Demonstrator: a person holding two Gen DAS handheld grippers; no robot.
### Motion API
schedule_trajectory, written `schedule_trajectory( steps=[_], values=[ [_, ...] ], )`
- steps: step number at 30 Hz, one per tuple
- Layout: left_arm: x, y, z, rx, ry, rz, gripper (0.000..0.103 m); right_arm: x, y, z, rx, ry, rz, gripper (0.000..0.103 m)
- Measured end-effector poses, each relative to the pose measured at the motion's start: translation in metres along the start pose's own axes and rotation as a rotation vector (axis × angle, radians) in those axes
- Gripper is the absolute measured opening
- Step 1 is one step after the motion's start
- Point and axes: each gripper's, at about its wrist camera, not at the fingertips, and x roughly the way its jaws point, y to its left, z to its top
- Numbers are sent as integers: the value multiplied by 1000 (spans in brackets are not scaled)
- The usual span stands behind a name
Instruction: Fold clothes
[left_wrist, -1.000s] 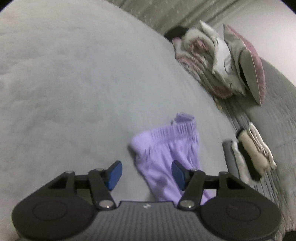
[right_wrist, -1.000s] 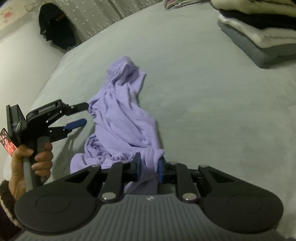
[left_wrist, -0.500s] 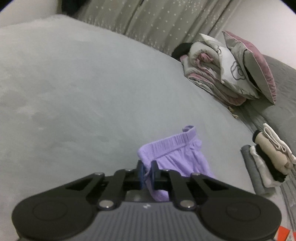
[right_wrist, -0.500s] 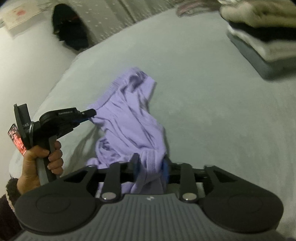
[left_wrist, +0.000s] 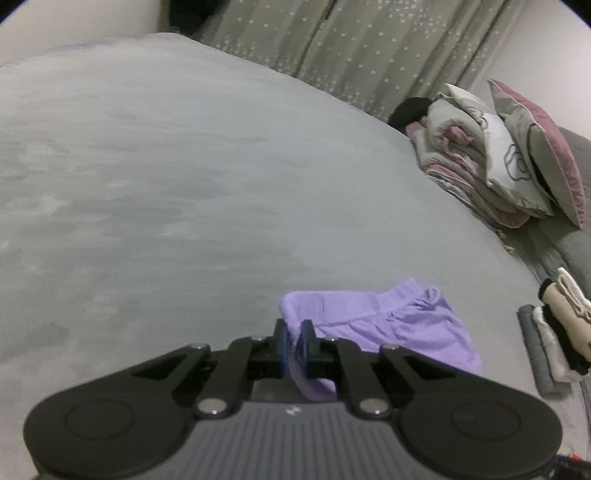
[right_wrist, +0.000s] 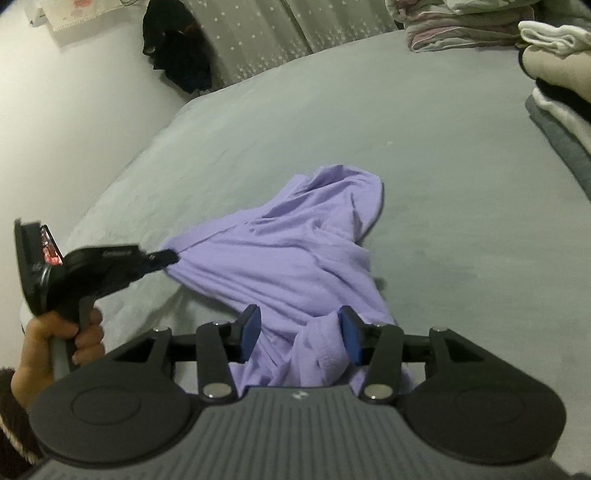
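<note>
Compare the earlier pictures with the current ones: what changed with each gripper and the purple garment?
The left gripper closed on the purple garment and pulled its edge leftward, spreading it. The right gripper, shut on the garment before, has opened and let go. The folded clothes stack and the grey bed stayed unchanged.

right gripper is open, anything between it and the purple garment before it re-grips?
Nothing visible. The right gripper is open, with a bunched fold of the purple garment already lying between its fingers, against the right one. The left gripper is shut on the opposite edge. The grey bedspread around the garment looks bare; the folded stack sits well off.
</note>
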Motion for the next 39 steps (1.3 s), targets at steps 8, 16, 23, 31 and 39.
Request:
schedule_trajectory(
  steps=[8,16,23,31,39],
  values=[
    [-35,46,-7,37,-32,31,6,21,20,9,-13,13,37,51],
    [-75,74,-21,189,-155,-52,6,46,55,15,-12,40,120,52],
    [-82,48,-73,577,-169,-193,6,73,77,21,14,67,161,52],
    [-81,14,-119,856,-119,-345,7,90,87,28,41,40,101,61],
    [-84,15,-127,874,-91,-357,7,108,80,25,103,36,39,61]
  ],
)
